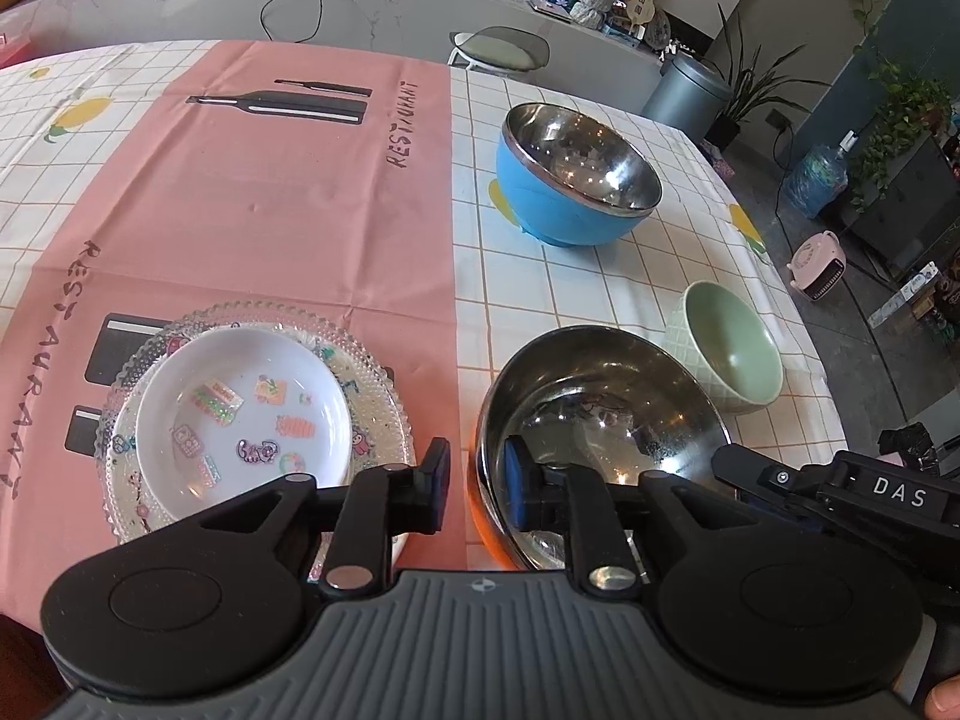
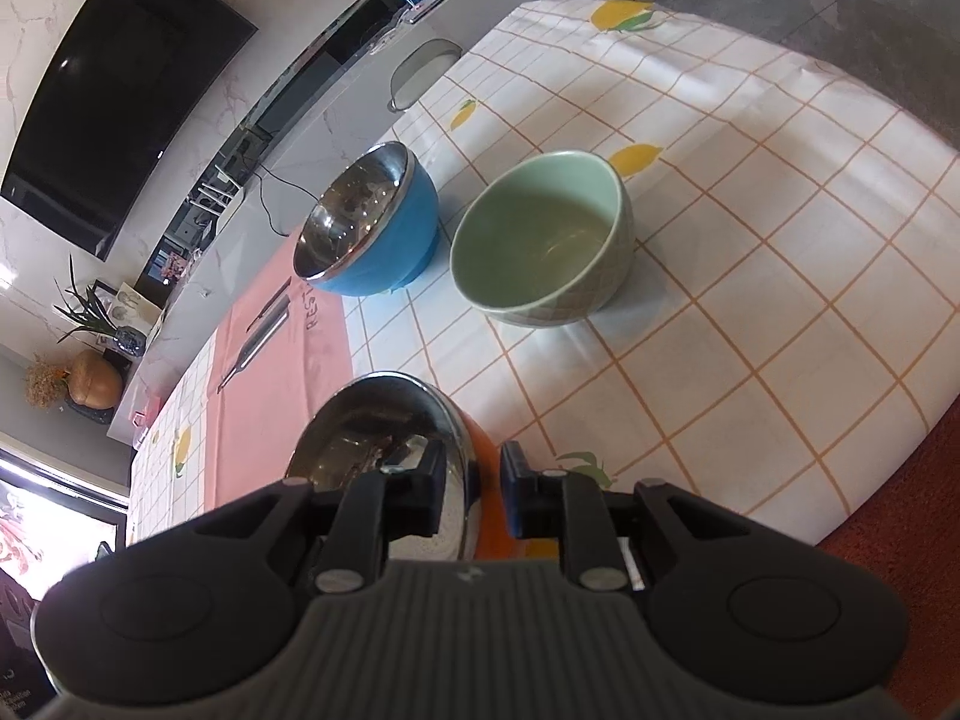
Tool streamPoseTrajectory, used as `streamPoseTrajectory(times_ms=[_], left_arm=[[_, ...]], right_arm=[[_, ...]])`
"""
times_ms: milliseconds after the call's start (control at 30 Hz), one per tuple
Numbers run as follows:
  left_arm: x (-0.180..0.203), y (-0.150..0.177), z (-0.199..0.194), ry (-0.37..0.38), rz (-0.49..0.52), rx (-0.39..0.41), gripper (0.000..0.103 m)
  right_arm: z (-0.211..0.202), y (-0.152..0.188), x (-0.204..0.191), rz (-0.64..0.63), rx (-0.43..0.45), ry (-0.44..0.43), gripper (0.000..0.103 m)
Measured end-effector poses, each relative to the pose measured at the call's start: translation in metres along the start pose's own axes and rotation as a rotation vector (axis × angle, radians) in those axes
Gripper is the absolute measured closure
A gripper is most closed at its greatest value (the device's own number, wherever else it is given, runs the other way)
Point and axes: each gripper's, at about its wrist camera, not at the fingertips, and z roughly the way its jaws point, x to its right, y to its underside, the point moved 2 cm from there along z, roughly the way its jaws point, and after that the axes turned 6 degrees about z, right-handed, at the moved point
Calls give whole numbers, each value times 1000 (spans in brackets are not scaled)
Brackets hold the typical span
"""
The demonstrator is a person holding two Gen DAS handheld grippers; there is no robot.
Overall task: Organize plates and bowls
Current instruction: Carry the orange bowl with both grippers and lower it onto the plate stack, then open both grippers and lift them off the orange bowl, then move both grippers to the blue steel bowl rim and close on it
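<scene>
Steel lining and orange shell: the orange bowl (image 2: 384,456) sits right at my fingers, its rim passing between the jaws of my right gripper (image 2: 471,501), one finger inside, one outside, narrow but whether they bite yet I cannot tell. My left gripper (image 1: 477,489) straddles the opposite rim, part open. Ahead stand the green bowl (image 2: 543,237) and blue bowl (image 2: 369,222) (likely nesting targets), apart. The white plate (image 1: 243,420) rests on the glass plate (image 1: 384,384), left.
</scene>
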Motion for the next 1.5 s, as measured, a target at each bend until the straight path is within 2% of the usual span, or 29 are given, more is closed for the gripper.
streamPoseTrajectory(times_ms=[67,267,633,1067,1333,1500], left_arm=[[-1,-3,-5,9,-8,14,75],[-1,-20,-21,26,1,68,70],[-7,-59,-26,32,11,118,70],[-10,-113,-1,28,34,118,67],[-7,-146,38,27,54,85,64],[-6,-159,70,31,56,39,57]], right_arm=[[-6,-2,-3,-24,27,11,72],[-18,-9,-12,-56,60,0,65],[-14,-29,-39,-101,62,-27,47],[17,-77,-66,-124,56,-13,45],[56,-112,-79,-119,40,34,44],[88,-130,-79,-124,4,83,44]])
